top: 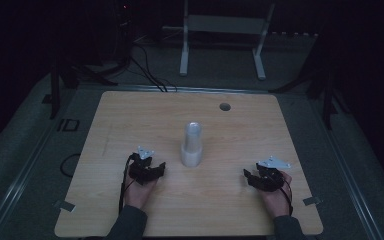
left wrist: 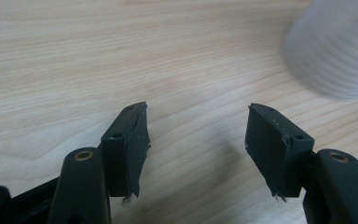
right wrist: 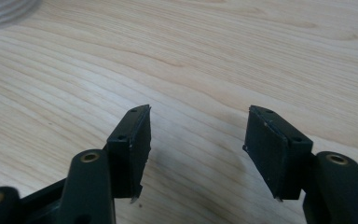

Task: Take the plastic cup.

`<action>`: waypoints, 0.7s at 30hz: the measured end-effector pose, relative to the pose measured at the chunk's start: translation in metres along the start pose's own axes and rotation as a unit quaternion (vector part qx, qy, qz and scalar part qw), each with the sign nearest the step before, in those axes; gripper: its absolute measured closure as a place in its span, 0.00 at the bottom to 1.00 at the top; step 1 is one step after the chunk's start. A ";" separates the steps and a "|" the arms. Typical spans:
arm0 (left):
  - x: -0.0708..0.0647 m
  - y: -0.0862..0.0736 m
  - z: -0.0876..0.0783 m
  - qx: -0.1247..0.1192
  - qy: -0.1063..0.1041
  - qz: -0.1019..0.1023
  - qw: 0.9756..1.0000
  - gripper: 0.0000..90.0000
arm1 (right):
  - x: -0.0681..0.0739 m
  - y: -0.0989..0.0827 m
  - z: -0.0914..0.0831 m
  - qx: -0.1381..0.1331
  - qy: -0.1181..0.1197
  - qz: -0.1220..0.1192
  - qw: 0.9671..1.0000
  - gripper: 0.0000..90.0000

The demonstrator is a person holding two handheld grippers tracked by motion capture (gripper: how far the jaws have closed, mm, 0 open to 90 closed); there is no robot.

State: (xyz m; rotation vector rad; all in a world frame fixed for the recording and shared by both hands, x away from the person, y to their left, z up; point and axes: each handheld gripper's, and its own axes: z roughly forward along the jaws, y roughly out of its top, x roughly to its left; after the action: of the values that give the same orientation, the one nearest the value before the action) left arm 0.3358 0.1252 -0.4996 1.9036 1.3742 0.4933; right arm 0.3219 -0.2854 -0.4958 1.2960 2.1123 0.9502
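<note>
Standing between both grippers' fingers: cups point(top: 192, 145)

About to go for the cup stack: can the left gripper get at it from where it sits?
Probably yes. The left gripper sits beside the white cup stack with bare table between, jaws apart and holding nothing.

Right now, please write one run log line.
left gripper: open, empty | right gripper: open, empty | white cup stack: upright between them, untouched

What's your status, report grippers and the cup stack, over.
Left gripper open, empty, on table. Right gripper open, empty. White cup stack upright between them, untouched. Nothing in the way.
</note>
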 end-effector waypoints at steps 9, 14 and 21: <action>-0.011 0.004 -0.012 -0.027 -0.019 0.042 0.999 0.44 | 0.011 0.004 -0.014 -0.039 0.013 -0.009 0.999 0.52; -0.020 0.008 -0.018 -0.040 -0.036 0.059 0.997 0.44 | 0.018 0.013 -0.022 -0.046 0.025 -0.017 0.998 0.53; -0.030 0.019 -0.023 -0.059 -0.073 0.080 0.992 0.46 | 0.033 0.040 -0.041 -0.067 0.051 -0.052 0.995 0.52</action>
State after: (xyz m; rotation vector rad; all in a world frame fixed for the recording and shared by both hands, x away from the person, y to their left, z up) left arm 0.3219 0.1020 -0.4673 1.9219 1.0812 0.4921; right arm 0.3011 -0.2557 -0.4398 1.0827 2.1294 1.1130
